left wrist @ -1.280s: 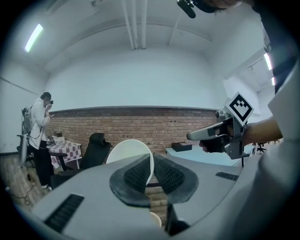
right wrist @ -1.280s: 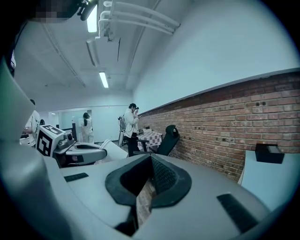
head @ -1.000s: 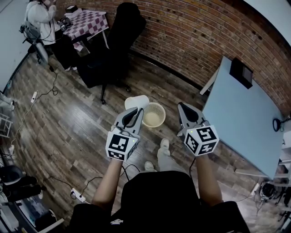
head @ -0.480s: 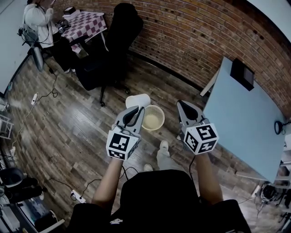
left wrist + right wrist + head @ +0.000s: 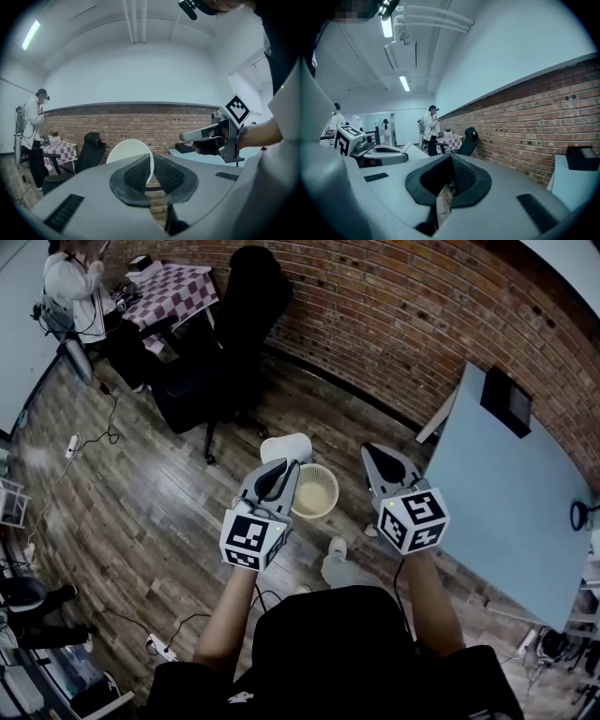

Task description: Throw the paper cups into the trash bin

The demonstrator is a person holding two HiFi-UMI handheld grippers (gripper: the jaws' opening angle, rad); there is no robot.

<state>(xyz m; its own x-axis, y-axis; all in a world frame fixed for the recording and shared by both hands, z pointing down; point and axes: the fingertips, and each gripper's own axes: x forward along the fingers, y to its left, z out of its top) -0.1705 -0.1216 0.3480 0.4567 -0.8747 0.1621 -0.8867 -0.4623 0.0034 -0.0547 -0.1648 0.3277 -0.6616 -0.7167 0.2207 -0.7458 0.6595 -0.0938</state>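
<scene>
A white paper cup (image 5: 286,448) hangs by its wall in my left gripper (image 5: 279,469), which is shut on it. In the left gripper view the cup (image 5: 129,152) stands out past the pads, its thin wall pinched between them. A round mesh trash bin (image 5: 314,491) stands on the wooden floor just right of and below the left gripper, the cup near its far rim. My right gripper (image 5: 377,457) hovers to the bin's right, shut, with nothing in it. The right gripper view shows its pads (image 5: 461,177) closed together.
A pale blue table (image 5: 506,493) with a black box (image 5: 511,401) stands at the right by the brick wall (image 5: 394,315). A black office chair (image 5: 234,324) is beyond the bin. A person (image 5: 70,282) stands by a checkered table (image 5: 173,292). Cables and a power strip (image 5: 159,643) lie at the lower left.
Both grippers have moved forward together, the cup still held. The bin now sits closer under the grippers, and the table has come nearer on the right.
</scene>
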